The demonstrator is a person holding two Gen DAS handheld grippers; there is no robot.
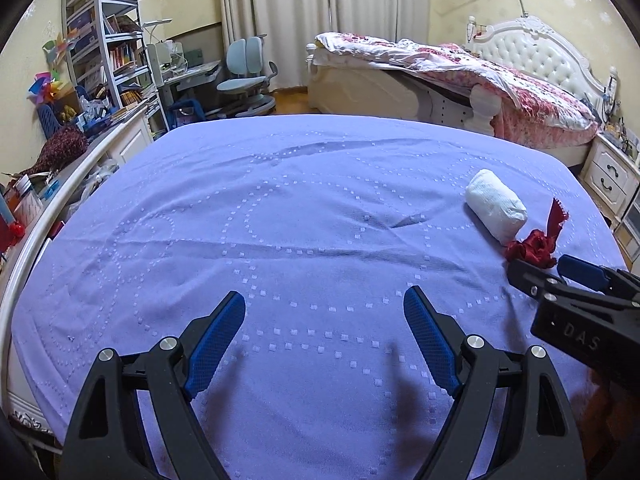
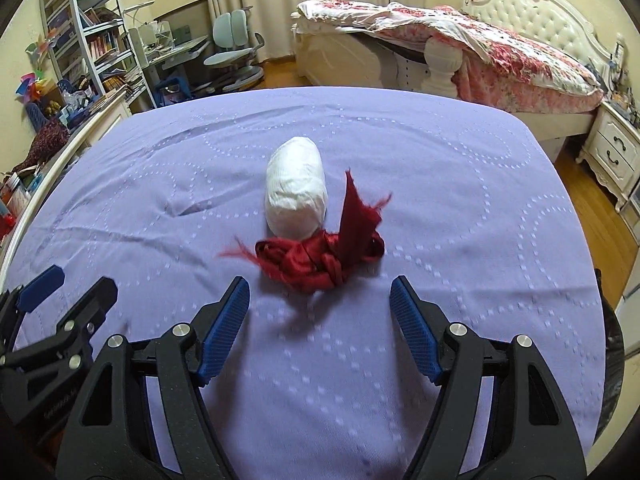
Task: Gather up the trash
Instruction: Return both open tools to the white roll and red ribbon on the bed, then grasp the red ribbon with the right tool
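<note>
Right wrist view: right tool [image 2: 320, 300] hangs over a table covered w/ a lavender cloth [image 2: 480, 200], jaws spread wide, nothing between the 2 blue pads [image 2: 224, 328]. Just past the tips, at 12 o'clock, lies a crumpled red ribbon scrap [image 2: 320, 260], knotted, w/ 1 frayed tail sticking up toward 1 o'clock. Touching it on the far side, also at 12, is a white wad of tissue [image 2: 296, 192], oblong, lying lengthwise away from the camera. Pads are near the ribbon but apart from it. At 9 o'clock the left tool's tips [image 2: 68, 284] show, open, over bare cloth.

Left wrist view: left tool [image 1: 324, 312] likewise wide open & empty, pointing at bare lavender cloth [image 1: 280, 200] in the table's middle. Tissue wad [image 1: 496, 204] sits at 2 o'clock, well apart from this tool; ribbon scrap [image 1: 532, 246] is against its near end. Right tool [image 1: 544, 270] comes in from 3 o'clock, its tips right at the ribbon; contact can't be told from here.

Background: bed w/ pink floral quilt [image 1: 520, 80] at 1 o'clock, desk chair [image 1: 244, 76] at 11, bookshelf [image 1: 108, 40] at 10.
</note>
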